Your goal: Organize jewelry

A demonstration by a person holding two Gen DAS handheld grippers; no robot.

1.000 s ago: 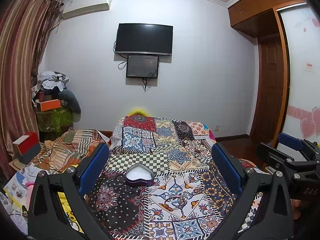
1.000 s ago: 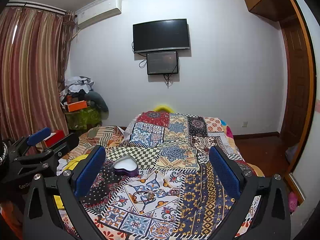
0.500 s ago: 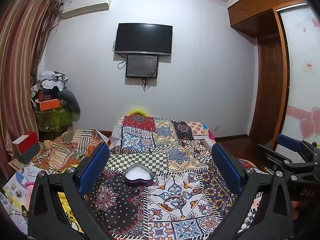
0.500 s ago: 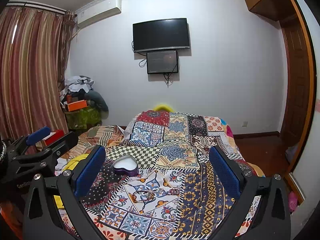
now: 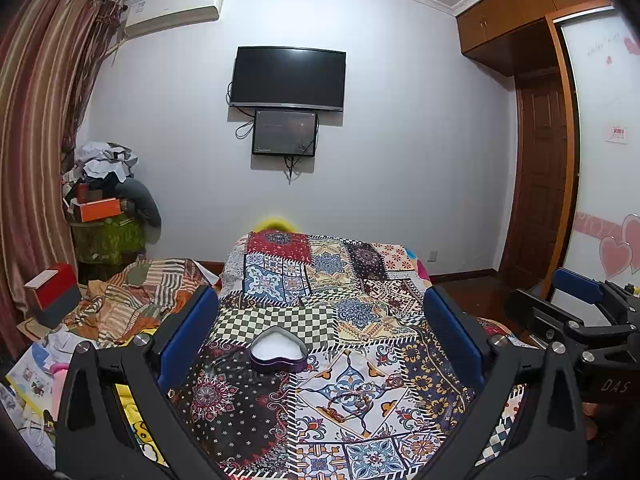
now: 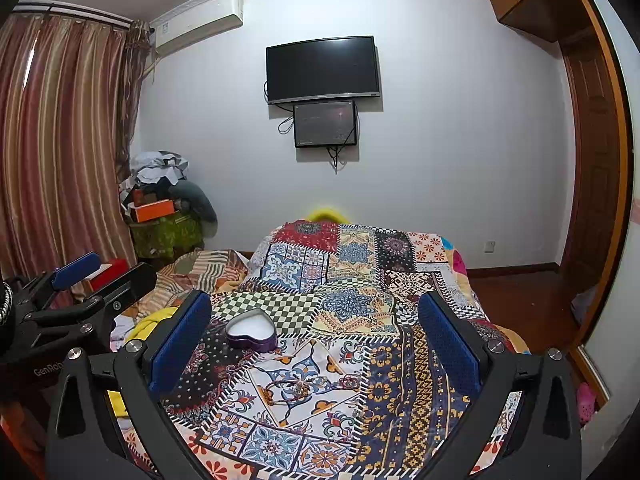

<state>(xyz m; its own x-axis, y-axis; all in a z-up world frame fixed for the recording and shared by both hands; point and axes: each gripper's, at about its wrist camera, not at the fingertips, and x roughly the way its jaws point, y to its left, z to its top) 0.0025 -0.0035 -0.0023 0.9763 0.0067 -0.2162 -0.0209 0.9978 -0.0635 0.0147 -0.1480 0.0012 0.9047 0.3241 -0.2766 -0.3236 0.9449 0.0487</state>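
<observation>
An open purple heart-shaped box [image 5: 279, 354] with a white lining sits on the patchwork bedspread [image 5: 320, 280]; it also shows in the right wrist view [image 6: 251, 334]. Loose jewelry, a bracelet and small pieces [image 5: 352, 400], lies on the spread nearer than the box; it also shows in the right wrist view [image 6: 296, 390]. My left gripper [image 5: 320, 344] is open and empty above the bed, with the box between its blue pads. My right gripper [image 6: 316, 344] is open and empty, with the box near its left pad. Each gripper shows at the edge of the other's view.
A TV [image 5: 288, 78] hangs on the far wall. Piled clothes and boxes [image 5: 104, 204] stand at the left by the curtain. A rumpled striped blanket [image 5: 140, 300] lies left of the bed. A wooden door [image 6: 592, 184] is at the right.
Both views have shifted very slightly; the box and jewelry lie where they were. Both grippers stay open.
</observation>
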